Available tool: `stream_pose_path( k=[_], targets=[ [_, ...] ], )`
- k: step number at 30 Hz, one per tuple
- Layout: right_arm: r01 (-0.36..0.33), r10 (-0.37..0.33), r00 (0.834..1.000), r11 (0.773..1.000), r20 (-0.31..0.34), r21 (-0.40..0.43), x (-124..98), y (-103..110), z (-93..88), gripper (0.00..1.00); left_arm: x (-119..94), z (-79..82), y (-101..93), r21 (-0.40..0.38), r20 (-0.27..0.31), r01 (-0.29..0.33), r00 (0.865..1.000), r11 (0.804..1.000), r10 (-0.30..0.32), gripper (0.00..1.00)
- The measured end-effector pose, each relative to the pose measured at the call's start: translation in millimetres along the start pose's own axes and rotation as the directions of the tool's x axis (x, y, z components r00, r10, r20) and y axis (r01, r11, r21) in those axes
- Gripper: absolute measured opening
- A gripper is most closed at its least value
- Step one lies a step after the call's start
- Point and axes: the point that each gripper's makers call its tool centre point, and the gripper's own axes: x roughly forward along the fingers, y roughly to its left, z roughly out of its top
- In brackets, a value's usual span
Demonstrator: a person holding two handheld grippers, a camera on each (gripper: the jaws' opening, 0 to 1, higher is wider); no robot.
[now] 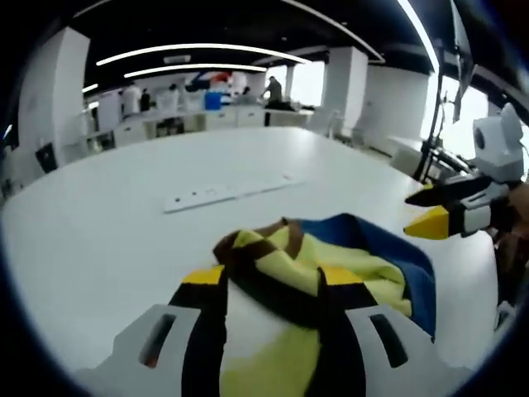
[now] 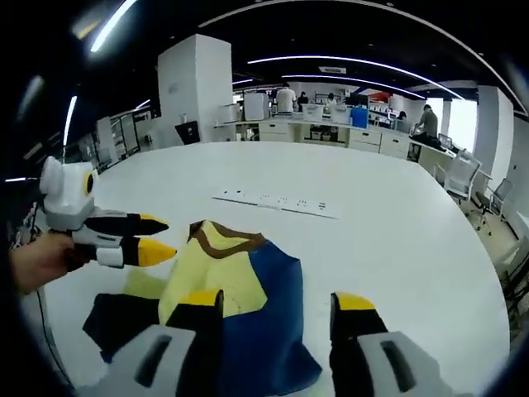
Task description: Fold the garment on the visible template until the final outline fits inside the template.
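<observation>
Right now we have the garment [image 2: 235, 310] lying loosely bunched on the white table [image 2: 388, 223], on the near side of the power strip [image 2: 277, 200] that runs across the table's middle. We see no template outline around it in either view, so how well the fold fits cannot be judged yet.

Our left gripper [image 1: 273, 285] is down at the cloth. Striped yellow and brown fabric is heaped up between its jaws, which stand well apart, and we cannot tell whether they actually pinch it or merely straddle the bunch. In the right gripper view the same tool [image 2: 157, 238] sits beside the yellow panel, jaws parted a little, nothing visibly caught at the tips.

Our right gripper [image 2: 277, 304] hovers over the blue part with jaws spread wide and holds nothing. From the left gripper view it [image 1: 426, 211] appears off to the side of the cloth, clear of it.

We judge the cloth needs spreading flat before any fold; placing one tool at each side suits that.
</observation>
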Motion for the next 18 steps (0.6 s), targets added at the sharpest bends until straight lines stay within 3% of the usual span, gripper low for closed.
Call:
stream_pose_path(
  k=[8,18],
  targets=[
    [-0.035,0.035,0.999,0.999,-0.005,0.031,-17.8,34.0,-12.0,0.58,-7.5,-17.1,-17.7,-0.009,-0.026,0.032,0.999,0.999,-0.032,0.45],
    [0.005,-0.003,0.999,0.998,-0.036,0.056,-35.9,77.3,-40.9,0.63,-9.5,-42.1,-34.3,0.021,-0.100,0.053,0.994,0.998,-0.051,0.44]
  ],
)
